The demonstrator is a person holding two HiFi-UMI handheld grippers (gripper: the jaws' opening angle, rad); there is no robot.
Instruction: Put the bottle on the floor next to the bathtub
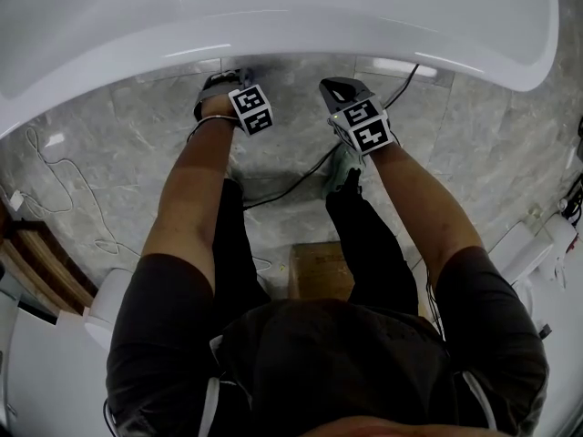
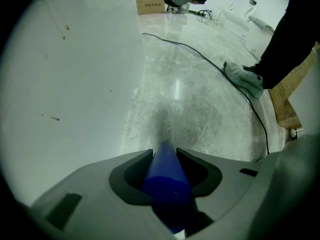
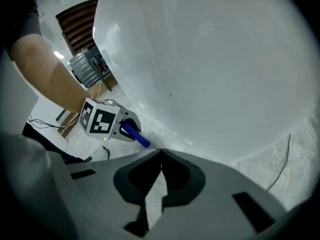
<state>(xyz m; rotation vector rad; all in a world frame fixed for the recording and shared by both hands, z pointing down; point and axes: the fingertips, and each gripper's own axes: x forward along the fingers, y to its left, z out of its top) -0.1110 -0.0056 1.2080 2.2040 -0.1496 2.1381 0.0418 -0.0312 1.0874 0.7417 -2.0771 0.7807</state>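
One bottle [image 2: 168, 179] in left hand-held gripper [image 2: 165, 152]

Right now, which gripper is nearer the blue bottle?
Left. The left gripper is closed on the bottle, pointing it down at the floor beside the bathtub. The right gripper is shut and empty, off to the bottle's side, not touching it.

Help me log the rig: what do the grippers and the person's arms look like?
The left gripper and right gripper are grey moulded plastic with dark inner recesses. Each carries a white cube with black square markers. The person wears a dark short-sleeved shirt.
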